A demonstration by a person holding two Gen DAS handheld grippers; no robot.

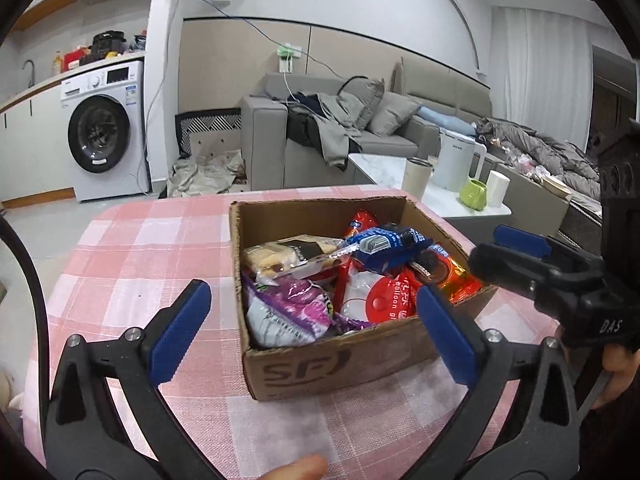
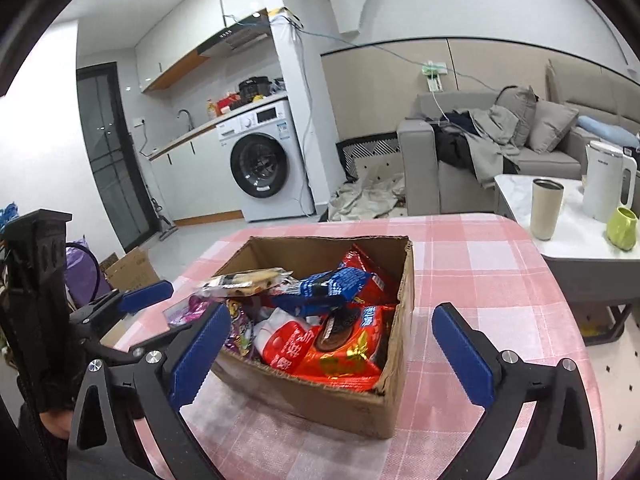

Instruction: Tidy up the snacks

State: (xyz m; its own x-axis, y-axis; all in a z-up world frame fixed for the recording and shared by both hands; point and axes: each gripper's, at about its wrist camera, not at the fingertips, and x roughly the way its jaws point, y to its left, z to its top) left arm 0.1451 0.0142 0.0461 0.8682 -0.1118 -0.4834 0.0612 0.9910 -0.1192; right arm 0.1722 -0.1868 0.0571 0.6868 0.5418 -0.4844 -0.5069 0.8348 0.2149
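An open cardboard box [image 1: 340, 360] stands on a pink checked tablecloth [image 1: 132, 248]. It is packed with snacks: a blue cookie pack [image 1: 384, 246] on top, a clear-wrapped pastry [image 1: 292, 258], a purple packet [image 1: 288, 308], a red pack [image 1: 380, 300] and an orange-red pack [image 1: 452, 276]. My left gripper [image 1: 314, 300] is open in front of the box's near wall, with nothing held. My right gripper [image 2: 332, 316] is open too, its fingers either side of the box's [image 2: 340, 404] near corner and apart from it. The blue pack [image 2: 332, 286] and a red cookie pack [image 2: 348, 352] show there.
The tablecloth [image 2: 480, 272] ends at a rounded far edge. Beyond it on the right, a low white table [image 2: 568, 240] carries a tumbler [image 2: 546, 208], a kettle [image 2: 606, 180] and a green mug [image 2: 622, 228]. A grey sofa [image 1: 360, 136] and a washing machine [image 1: 106, 132] stand further back.
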